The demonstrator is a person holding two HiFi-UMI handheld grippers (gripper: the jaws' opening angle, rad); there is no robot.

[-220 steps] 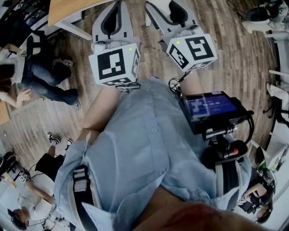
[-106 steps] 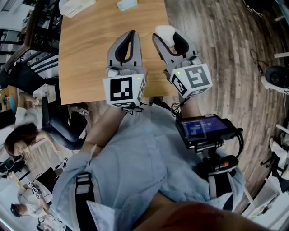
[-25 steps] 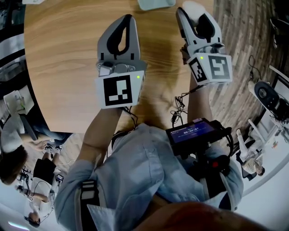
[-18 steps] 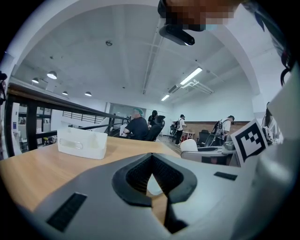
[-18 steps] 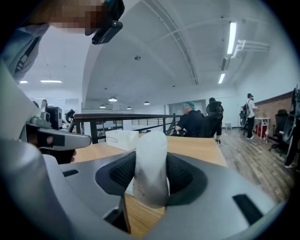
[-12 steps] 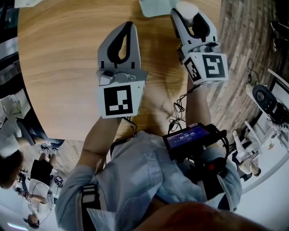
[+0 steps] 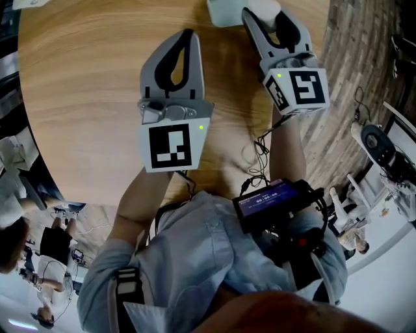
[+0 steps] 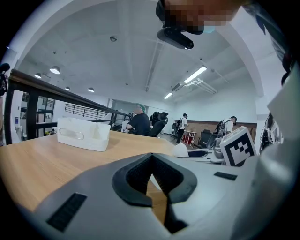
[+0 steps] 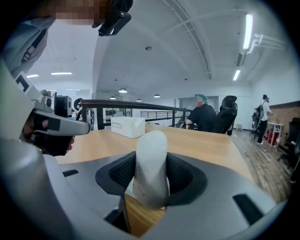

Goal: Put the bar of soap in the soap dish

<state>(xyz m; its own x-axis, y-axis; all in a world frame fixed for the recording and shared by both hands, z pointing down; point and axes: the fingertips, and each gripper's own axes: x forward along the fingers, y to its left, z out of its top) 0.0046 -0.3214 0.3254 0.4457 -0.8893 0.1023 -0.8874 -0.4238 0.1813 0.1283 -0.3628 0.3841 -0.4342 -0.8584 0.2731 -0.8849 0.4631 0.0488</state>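
Soap bar (image 9: 150, 159) in right gripper (image 7: 268, 13)

We see a table (image 7: 84, 97) of pale wood, its grain plain and its finish a smooth satin. The floor (image 7: 364, 52) is rougher-looking, darker wood planking. The shells of the left gripper (image 7: 184, 36) and right gripper (image 7: 268, 16) look like matt grey plastic, and their pads (image 9: 185, 180) are a dark, finely ribbed, rubbery material. The marker cubes (image 7: 170, 144) carry flat, matt black-and-white print. The bar of soap (image 9: 151, 154) is white, smooth and faintly waxy. The soap dish (image 7: 224, 12) looks like pale, smooth plastic. The white box (image 8: 83, 133) also looks like matt plastic. The shirt (image 7: 195, 260) is light blue woven cloth.
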